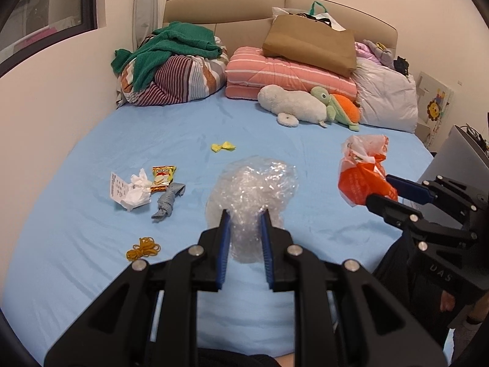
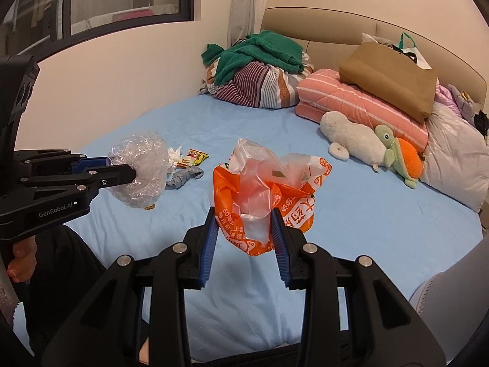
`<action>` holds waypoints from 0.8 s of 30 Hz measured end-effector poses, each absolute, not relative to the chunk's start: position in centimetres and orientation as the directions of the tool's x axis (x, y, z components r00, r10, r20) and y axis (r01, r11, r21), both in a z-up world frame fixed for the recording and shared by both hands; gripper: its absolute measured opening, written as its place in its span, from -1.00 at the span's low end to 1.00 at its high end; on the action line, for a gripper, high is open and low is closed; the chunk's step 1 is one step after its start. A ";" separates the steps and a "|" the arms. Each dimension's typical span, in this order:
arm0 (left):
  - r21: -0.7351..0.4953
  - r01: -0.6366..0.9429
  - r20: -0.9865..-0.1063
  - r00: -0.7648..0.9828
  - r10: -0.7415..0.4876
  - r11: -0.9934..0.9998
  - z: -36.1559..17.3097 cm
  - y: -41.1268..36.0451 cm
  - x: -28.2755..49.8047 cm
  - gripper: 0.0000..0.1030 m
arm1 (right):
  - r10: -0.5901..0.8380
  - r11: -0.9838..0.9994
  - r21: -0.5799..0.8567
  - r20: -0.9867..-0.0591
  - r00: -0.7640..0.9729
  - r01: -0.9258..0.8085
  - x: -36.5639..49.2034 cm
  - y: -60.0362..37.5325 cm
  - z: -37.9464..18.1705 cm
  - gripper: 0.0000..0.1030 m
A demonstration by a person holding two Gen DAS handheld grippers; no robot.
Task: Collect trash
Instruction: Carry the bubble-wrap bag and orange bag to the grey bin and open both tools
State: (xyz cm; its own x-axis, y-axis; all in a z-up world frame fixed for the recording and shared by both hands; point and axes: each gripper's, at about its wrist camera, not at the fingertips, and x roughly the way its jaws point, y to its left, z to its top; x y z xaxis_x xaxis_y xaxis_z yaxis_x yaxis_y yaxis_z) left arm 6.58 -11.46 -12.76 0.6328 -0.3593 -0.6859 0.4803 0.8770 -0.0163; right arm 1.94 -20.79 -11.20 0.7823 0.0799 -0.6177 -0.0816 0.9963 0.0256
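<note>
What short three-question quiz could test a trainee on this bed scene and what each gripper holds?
1. True or false: the left gripper is shut on a wad of bubble wrap.
2. What does the right gripper hold? A) a green towel B) an orange plastic bag C) a stuffed turtle
3. Fill in: the bunch of yellow ____ lies on the blue sheet, nearer the camera than the snack packet and crumpled tissue.

Key: 1 true; 2 B; 3 rubber bands
</note>
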 end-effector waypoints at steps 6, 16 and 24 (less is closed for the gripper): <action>-0.003 0.536 -0.675 0.622 -0.397 0.844 -11.8 -13.6 4.4 -0.62 | 0.041 0.999 0.027 -0.605 0.795 -0.031 -1.2 -23.0 -9.7 -0.36; 0.032 0.657 -0.656 0.582 -0.480 0.753 -9.2 -19.4 1.5 -0.62 | -0.076 0.993 0.031 -0.583 0.809 0.115 -6.7 -28.4 -6.9 -0.36; 0.042 0.769 -0.626 0.518 -0.582 0.638 -5.9 -25.5 -0.7 -0.62 | -0.197 0.966 0.029 -0.559 0.805 0.256 -11.9 -34.3 -4.2 -0.36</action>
